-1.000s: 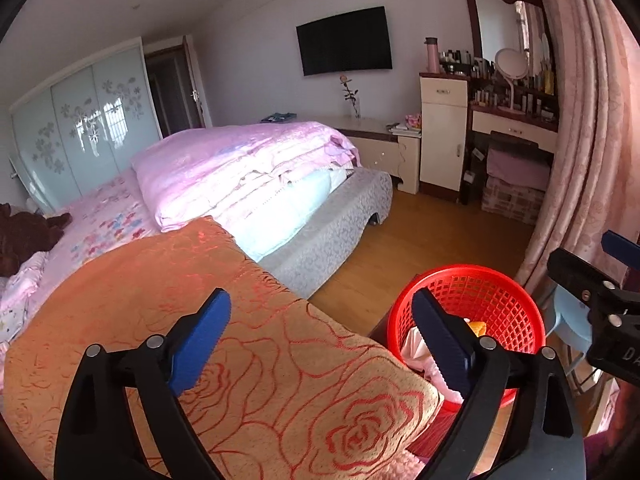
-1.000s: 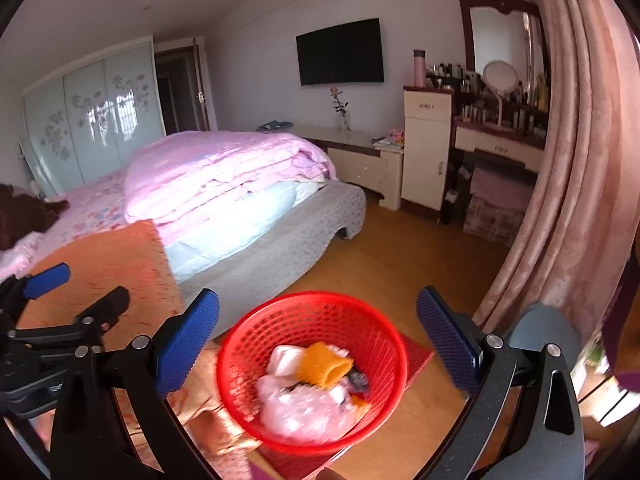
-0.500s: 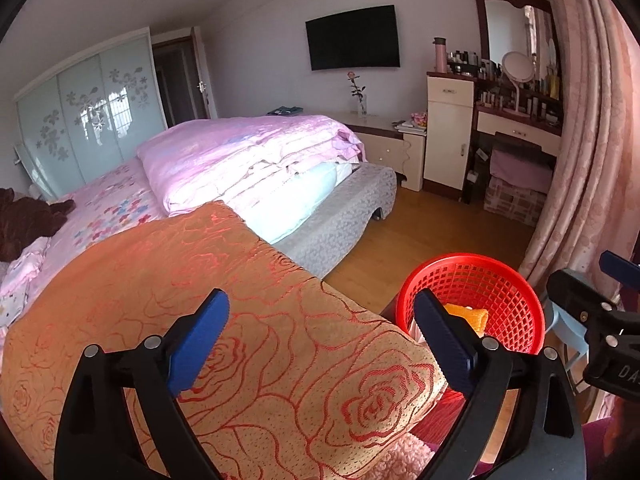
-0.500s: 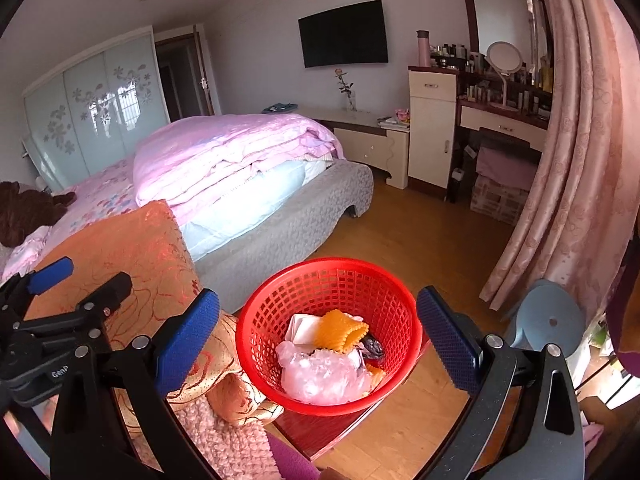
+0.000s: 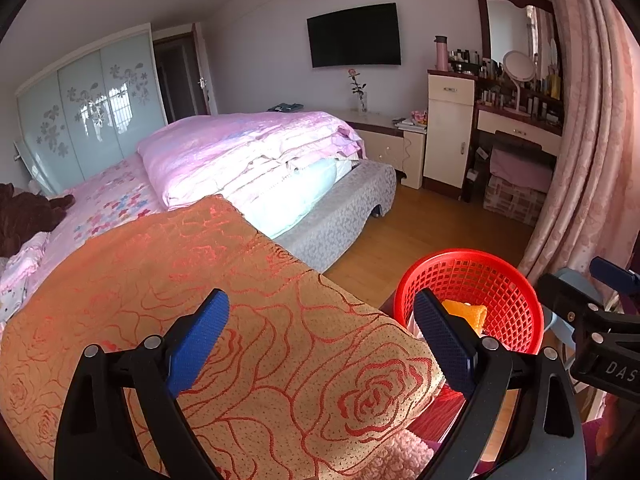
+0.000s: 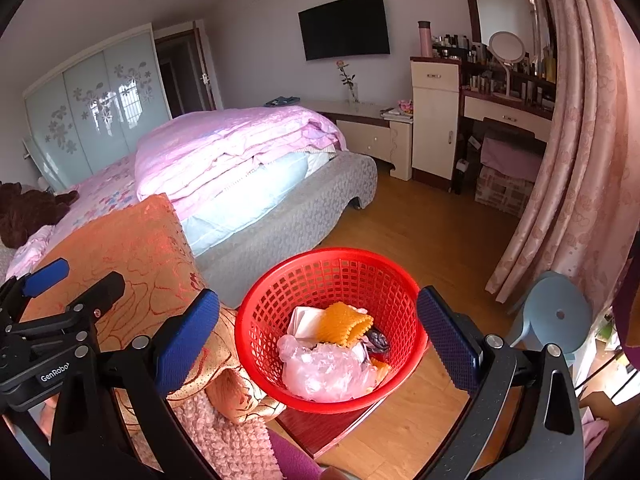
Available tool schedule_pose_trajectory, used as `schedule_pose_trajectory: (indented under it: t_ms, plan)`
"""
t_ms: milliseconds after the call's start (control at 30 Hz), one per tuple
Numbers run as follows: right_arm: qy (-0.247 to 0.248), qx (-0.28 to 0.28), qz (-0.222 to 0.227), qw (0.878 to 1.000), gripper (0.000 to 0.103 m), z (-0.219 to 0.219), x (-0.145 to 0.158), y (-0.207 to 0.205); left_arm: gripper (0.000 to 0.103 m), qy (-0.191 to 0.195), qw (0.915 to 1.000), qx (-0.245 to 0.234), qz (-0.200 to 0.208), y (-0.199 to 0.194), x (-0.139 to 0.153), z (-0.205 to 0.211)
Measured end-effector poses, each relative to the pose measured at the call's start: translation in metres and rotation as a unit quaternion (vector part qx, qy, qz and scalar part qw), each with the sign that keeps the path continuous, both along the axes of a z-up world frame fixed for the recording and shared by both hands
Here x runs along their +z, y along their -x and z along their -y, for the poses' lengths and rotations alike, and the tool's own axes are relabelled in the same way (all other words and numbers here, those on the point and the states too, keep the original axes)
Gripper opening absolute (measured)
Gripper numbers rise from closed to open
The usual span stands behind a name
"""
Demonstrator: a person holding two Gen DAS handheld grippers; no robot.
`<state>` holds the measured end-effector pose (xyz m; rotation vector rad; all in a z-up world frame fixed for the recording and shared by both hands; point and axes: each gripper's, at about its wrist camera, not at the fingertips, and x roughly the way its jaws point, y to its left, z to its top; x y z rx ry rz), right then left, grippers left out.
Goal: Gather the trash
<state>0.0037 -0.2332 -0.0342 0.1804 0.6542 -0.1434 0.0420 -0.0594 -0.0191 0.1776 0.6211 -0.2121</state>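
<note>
Centrally, one red basket sits on a dark red stand beside the bed; it holds one orange cloth, one clear plastic bag and some smaller scraps. Two grippers appear: the right gripper is spread wide above the basket, empty; the left gripper is spread wide over an orange rose-patterned blanket, empty.

- Left gripper: jaws spread wide, gripping nothing, held level and pointing forward.
- Right gripper: jaws likewise wide apart, empty, just beside the left.
</note>
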Motion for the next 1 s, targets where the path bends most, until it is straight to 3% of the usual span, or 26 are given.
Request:
schedule_pose_trajectory:
  t_ms: [1000]
  plan:
    - [-0.002,0.001,-0.004,1.000,0.096,-0.0009,-0.0036,-0.0034,0.092,0.003,1.0000,0.002,-0.006,-0.0016,-0.0031,-0.0007]
